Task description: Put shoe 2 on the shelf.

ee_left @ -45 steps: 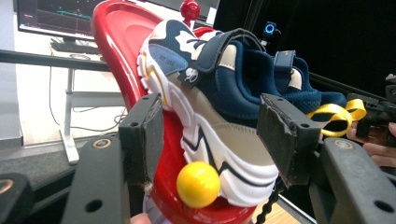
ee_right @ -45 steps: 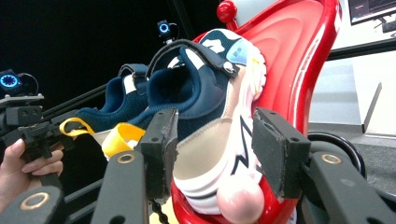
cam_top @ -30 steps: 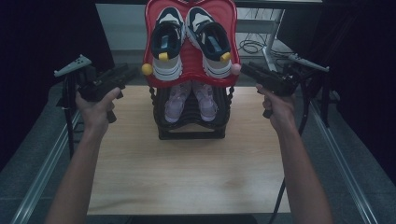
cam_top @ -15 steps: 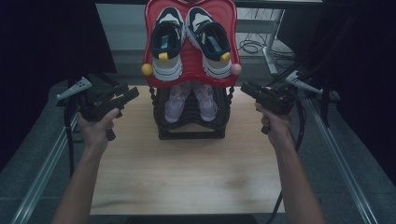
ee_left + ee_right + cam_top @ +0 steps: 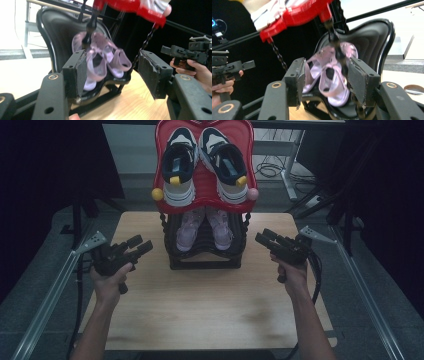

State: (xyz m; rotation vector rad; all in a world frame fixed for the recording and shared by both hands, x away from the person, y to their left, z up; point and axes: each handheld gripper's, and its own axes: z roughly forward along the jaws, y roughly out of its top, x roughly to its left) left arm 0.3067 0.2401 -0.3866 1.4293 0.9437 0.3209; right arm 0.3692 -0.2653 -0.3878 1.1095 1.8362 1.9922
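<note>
Pink shoes (image 5: 205,227) on black lower rack tray (image 5: 202,255) at frame centre, left gripper (image 5: 137,246) and right gripper (image 5: 265,239) flanking, both gaping, empty, wooden worktop (image 5: 200,305) below.

Light wooden table (image 5: 200,310) with soft grain, black lower rack shelf (image 5: 205,255), pale pink sandals (image 5: 204,227) on it, red upper tray (image 5: 205,185) at the top centre, black-and-white sneakers (image 5: 205,162) with yellow tags, black grippers
</note>
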